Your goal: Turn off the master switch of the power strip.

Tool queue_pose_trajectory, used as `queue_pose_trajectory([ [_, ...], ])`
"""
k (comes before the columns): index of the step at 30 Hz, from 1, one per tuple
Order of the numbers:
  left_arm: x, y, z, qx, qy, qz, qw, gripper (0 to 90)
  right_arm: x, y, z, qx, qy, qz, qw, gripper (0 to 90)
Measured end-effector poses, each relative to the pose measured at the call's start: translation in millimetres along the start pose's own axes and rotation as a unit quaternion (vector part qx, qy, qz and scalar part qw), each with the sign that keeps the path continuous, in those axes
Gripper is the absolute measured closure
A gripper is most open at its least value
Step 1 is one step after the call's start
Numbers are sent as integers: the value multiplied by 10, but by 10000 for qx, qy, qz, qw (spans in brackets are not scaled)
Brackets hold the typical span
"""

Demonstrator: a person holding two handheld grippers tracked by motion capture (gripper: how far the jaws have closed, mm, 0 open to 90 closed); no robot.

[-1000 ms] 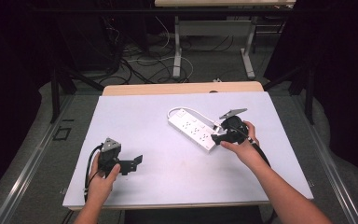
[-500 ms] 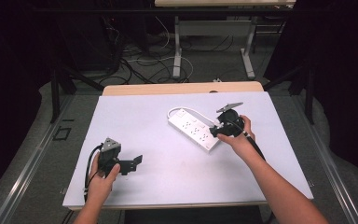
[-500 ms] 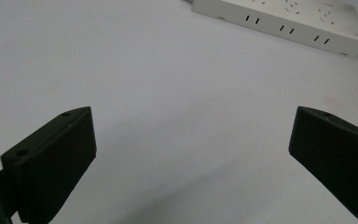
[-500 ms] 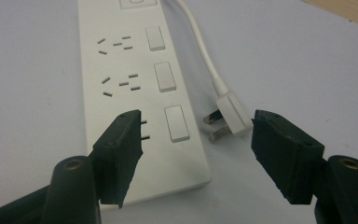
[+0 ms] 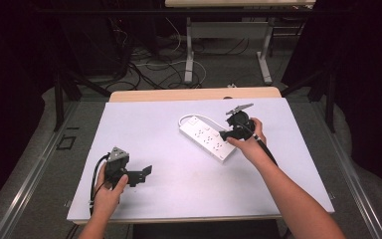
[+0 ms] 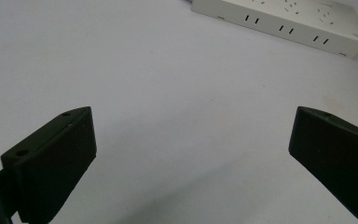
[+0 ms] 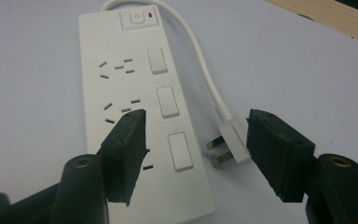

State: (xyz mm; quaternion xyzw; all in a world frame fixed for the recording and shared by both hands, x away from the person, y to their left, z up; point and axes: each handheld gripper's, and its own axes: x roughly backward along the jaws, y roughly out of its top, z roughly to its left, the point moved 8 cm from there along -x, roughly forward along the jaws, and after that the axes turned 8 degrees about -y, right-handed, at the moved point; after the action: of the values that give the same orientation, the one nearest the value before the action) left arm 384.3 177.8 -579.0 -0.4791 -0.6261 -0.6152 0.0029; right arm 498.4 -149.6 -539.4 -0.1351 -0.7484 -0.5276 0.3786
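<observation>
A white power strip [image 5: 206, 137] lies slantwise on the table; its rocker switches and sockets face up [image 7: 140, 107]. Its white cable [image 7: 200, 70] loops from the far end to a three-pin plug [image 7: 230, 140] that lies loose on the table beside it. My right gripper [image 5: 231, 132] hovers over the strip's right edge, jaws open and just been closing. The strip's edge and the plug show between them [image 7: 196, 121], and the pads [image 7: 126, 149] press on nothing. My left gripper [image 5: 142, 174] rests near the front left, wide open and empty [image 6: 193, 116], pointing toward the strip [image 6: 279, 21].
The pale lilac table top [image 5: 169, 199] has a wooden strip [image 5: 194, 94] along its far edge. Beyond it are the legs of a desk [image 5: 189, 50] and loose floor cables [image 5: 154, 64]. Dark floor surrounds the table.
My right hand has carried its gripper a little toward the far side of the table, along the strip's right edge. The left gripper has stayed where it was.
</observation>
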Motion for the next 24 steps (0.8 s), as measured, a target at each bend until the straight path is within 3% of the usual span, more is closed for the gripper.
queue_pose_trajectory([
  [5,0,0,4,-10,-3,1,10000,9,-42,72,-11,-64,32,-6,10000,424],
  [15,-6,-7,2,1,-17,37,10000,10,-102,157,11,-36,49,0,10000,416],
  [24,-7,-6,9,34,-13,13,10000,10,-168,220,-24,-148,-8,-36,9999,438],
])
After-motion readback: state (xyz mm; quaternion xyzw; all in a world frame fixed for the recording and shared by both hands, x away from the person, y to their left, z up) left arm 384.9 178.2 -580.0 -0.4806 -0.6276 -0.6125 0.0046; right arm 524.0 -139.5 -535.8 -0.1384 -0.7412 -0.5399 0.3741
